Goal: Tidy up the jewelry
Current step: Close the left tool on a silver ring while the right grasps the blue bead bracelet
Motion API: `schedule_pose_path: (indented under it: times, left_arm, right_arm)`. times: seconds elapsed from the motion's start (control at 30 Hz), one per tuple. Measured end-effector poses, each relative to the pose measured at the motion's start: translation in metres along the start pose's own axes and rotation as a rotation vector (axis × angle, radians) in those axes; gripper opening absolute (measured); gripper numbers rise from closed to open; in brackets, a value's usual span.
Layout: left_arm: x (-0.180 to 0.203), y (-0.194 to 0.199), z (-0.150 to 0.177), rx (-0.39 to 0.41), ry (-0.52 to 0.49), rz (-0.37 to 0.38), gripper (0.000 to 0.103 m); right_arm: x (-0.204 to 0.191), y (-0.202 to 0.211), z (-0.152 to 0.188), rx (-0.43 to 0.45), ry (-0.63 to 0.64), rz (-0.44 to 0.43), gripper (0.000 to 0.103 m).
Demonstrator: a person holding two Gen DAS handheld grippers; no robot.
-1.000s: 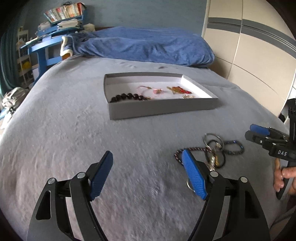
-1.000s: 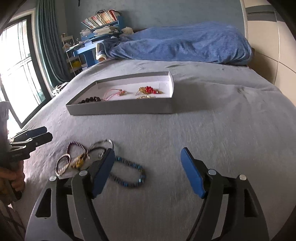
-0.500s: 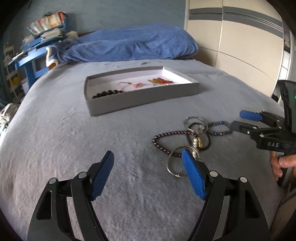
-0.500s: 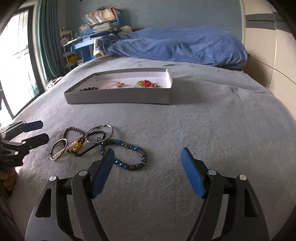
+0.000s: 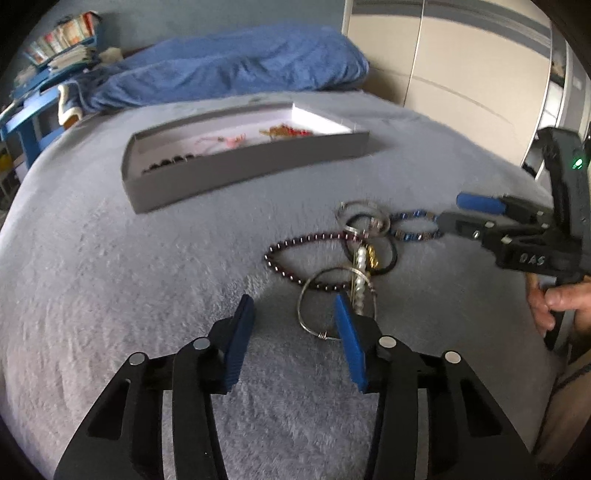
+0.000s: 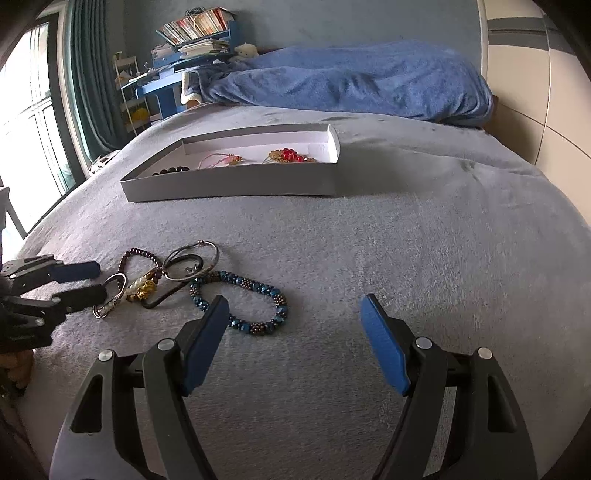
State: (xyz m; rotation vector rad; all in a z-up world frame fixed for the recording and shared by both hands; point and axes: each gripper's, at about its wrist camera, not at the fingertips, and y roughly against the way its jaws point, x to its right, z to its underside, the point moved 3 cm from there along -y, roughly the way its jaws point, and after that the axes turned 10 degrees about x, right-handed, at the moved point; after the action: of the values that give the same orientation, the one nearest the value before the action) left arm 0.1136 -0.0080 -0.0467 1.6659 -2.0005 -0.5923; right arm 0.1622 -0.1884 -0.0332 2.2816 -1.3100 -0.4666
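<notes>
Your left gripper (image 5: 293, 325) is part-open, holding nothing; the silver wire bangle (image 5: 334, 304) lies just ahead by its right finger. Your right gripper (image 6: 295, 332) is wide open, empty; the blue beaded bracelet (image 6: 243, 301) is ahead-left. Gray box (image 6: 236, 184) sits farther ahead.

From the left wrist view, the only lettering to be read is "DAS", raised in black on the dark body of the right tongs (image 5: 448, 212), just behind their two arms. The spines of the books (image 6: 195, 24) on the blue shelf are too small and blurred to make out any titles.
</notes>
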Motion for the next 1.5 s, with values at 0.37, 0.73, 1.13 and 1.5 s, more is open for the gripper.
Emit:
schedule_pose_path:
  times: [0.37,0.73,1.13,1.5]
  left_arm:
    - [-0.023,0.011,-0.002,0.062,0.109,-0.014,0.008]
    - [-0.028,0.008,-0.003,0.041,0.134,-0.044,0.008]
    - [-0.027,-0.002,-0.001,0.004,0.121,-0.065,0.008]
    - [-0.021,-0.005,0.000,-0.008,0.080,-0.097,0.009]
  right_arm:
    - [-0.002,-0.005,0.002,-0.026,0.004,-0.011,0.073]
    - [-0.006,-0.011,0.002,-0.053,0.013,-0.044,0.072]
    - [0.010,-0.022,0.001,-0.095,-0.092,-0.018,0.062]
    - [-0.014,-0.023,0.004,-0.103,0.060,-0.018,0.020]
